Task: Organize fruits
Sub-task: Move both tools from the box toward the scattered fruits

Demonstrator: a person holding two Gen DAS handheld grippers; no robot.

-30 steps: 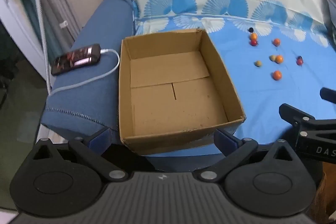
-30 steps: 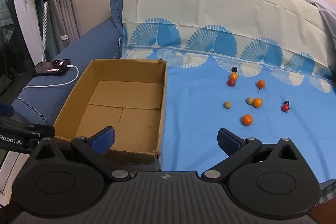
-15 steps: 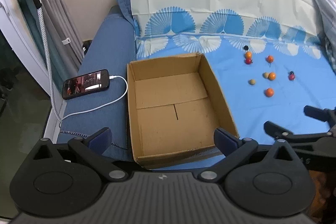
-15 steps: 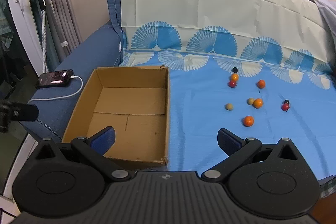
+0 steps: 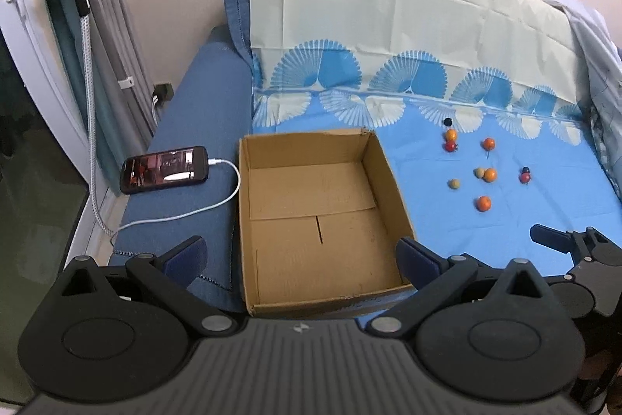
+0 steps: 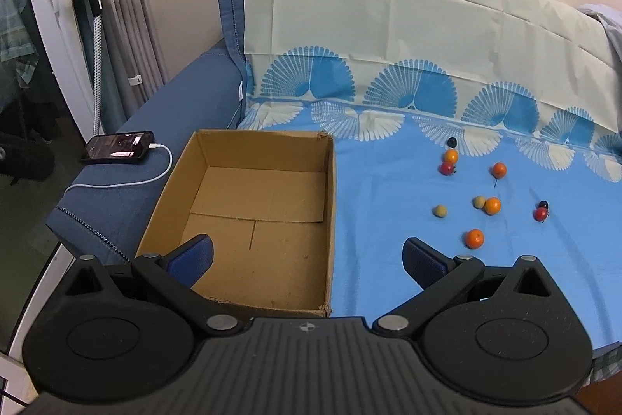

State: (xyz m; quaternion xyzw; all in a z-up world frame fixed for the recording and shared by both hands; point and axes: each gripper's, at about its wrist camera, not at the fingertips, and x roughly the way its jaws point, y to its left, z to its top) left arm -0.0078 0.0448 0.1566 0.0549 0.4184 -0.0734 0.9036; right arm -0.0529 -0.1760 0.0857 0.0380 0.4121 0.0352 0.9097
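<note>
A: Where do we stand? Our right gripper point(image 6: 307, 257) has its jaws spread wide with nothing between them, and it hangs above the near edge of the cardboard box point(image 6: 330, 212). Our left gripper point(image 5: 299, 257) is the same: spread, empty, over the box's near end.

B: So nothing is picked yet. The box looks bare inside, and every fruit lies on the blue sheet point(image 6: 381, 220) to the right of the box, well apart from it.

A: Which one first? The nearest orange fruit point(image 6: 474, 238) lies closest to the box's near right corner, with open sheet all round it.

B: We'd take that one with the right gripper. We should come down from above, with one pad on each side of it, and close gently; it is round and will likely roll on soft cloth if we nudge it.

A: Farther from the box, a beige ball point(image 6: 479, 202) touches another orange fruit point(image 6: 493, 206). We'd leave that pair for later.

B: Agreed. The lone beige fruit point(image 6: 440, 211) between them and the box is also free-standing. The phone point(image 5: 165, 169) and its cable point(image 5: 217, 205) lie left of the box, away from our path.
</note>
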